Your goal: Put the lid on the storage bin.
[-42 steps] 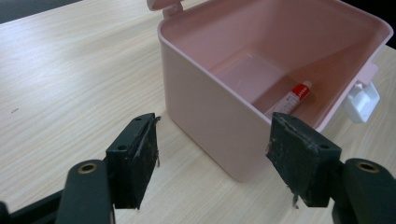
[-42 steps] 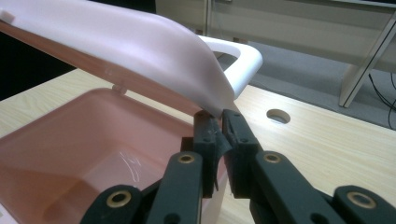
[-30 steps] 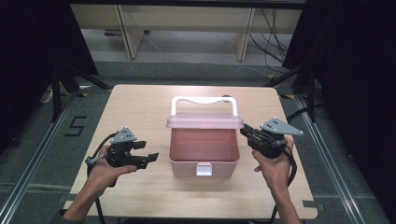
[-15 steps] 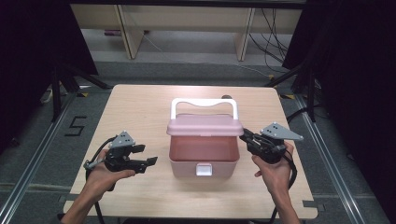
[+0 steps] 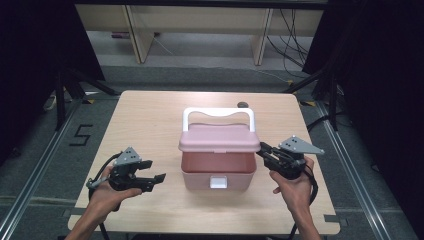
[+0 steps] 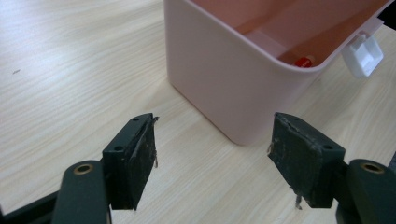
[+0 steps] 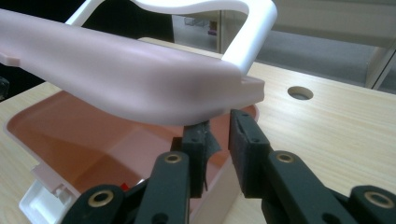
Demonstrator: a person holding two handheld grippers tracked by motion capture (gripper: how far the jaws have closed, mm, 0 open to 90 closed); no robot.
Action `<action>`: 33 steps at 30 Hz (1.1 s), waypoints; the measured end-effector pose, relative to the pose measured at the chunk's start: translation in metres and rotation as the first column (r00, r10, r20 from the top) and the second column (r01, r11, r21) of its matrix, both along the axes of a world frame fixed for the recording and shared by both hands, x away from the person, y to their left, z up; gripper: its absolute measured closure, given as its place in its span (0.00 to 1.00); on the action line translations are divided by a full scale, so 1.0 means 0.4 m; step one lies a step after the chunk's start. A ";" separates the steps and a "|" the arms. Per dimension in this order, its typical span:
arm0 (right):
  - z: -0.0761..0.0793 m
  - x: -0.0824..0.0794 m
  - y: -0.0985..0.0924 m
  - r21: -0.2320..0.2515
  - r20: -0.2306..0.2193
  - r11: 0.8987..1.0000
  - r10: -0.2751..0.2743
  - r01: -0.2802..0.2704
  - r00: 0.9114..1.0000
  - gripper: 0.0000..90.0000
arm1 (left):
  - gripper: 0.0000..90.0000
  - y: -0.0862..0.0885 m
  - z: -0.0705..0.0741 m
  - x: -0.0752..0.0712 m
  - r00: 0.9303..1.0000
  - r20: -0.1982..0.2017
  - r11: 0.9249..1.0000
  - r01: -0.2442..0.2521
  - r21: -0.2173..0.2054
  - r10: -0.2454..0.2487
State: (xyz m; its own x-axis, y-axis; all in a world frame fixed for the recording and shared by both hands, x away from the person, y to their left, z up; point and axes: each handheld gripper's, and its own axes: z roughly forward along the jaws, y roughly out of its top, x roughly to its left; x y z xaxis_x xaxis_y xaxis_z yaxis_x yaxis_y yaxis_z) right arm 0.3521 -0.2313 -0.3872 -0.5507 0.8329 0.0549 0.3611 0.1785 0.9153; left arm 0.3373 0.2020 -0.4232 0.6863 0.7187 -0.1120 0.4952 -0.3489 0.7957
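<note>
A pink box (image 5: 200,174) stands mid-table with its pink lid (image 5: 220,137) half raised. The white handle (image 5: 218,112) stands up behind the lid and a white latch (image 5: 218,182) is on the front. A small red item (image 6: 306,59) lies inside. My right gripper (image 5: 262,150) is at the lid's right front corner. Its tips (image 7: 219,123) sit just under the lid's edge, by the box's right rim. Its jaws have just been opening and stand narrowly open, with nothing pressed between the pads. My left gripper (image 5: 156,170) hovers left of the box, wide open and empty (image 6: 212,140).
A round hole (image 5: 242,105) is in the wooden table (image 5: 150,115) behind the box. Bare tabletop lies left and right of the box. Shelf legs and cables stand on the floor beyond the far edge.
The lid's front edge sits a little lower than a second ago, and the right gripper has dipped with it. The left gripper has barely shifted.
</note>
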 end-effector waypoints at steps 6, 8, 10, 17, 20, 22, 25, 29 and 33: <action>-0.013 -0.004 -0.008 -0.023 -0.010 1.000 0.011 -0.011 1.000 0.82 | 0.33 0.012 -0.029 -0.019 1.000 -0.003 0.999 -0.028 -0.017 0.028; -0.019 -0.003 -0.005 -0.003 -0.010 1.000 0.013 -0.013 1.000 0.81 | 0.33 0.018 -0.039 -0.023 0.999 -0.008 0.999 -0.034 -0.030 0.034; -0.021 -0.006 -0.008 -0.018 -0.025 1.000 0.001 -0.002 1.000 0.79 | 0.33 0.027 -0.047 -0.027 0.999 -0.014 0.999 -0.041 -0.020 0.040; -0.033 -0.011 -0.009 -0.019 -0.056 1.000 -0.002 0.001 0.998 0.74 | 0.32 0.039 -0.063 -0.041 0.997 0.004 0.997 -0.077 -0.015 0.077; -0.037 -0.016 -0.012 -0.056 -0.059 0.998 0.000 -0.003 0.998 0.72 | 0.32 0.045 -0.069 -0.047 0.998 -0.009 0.998 -0.063 0.009 0.063; -0.040 -0.021 -0.016 -0.075 -0.065 0.997 0.001 -0.006 0.998 0.71 | 0.32 0.048 -0.075 -0.050 0.998 -0.010 0.998 -0.060 0.015 0.060; -0.046 -0.027 -0.021 -0.067 -0.088 0.998 -0.006 0.000 0.996 0.69 | 0.31 0.049 -0.077 -0.053 0.997 -0.013 0.997 -0.070 0.018 0.070; -0.050 -0.032 -0.030 -0.071 -0.096 0.997 -0.019 0.012 0.995 0.67 | 0.31 0.055 -0.082 -0.061 0.998 -0.019 0.998 -0.067 0.017 0.067; -0.054 -0.044 -0.057 -0.065 -0.093 0.998 -0.026 0.020 0.995 0.65 | 0.31 0.060 -0.090 -0.071 0.997 -0.025 0.997 -0.073 0.020 0.073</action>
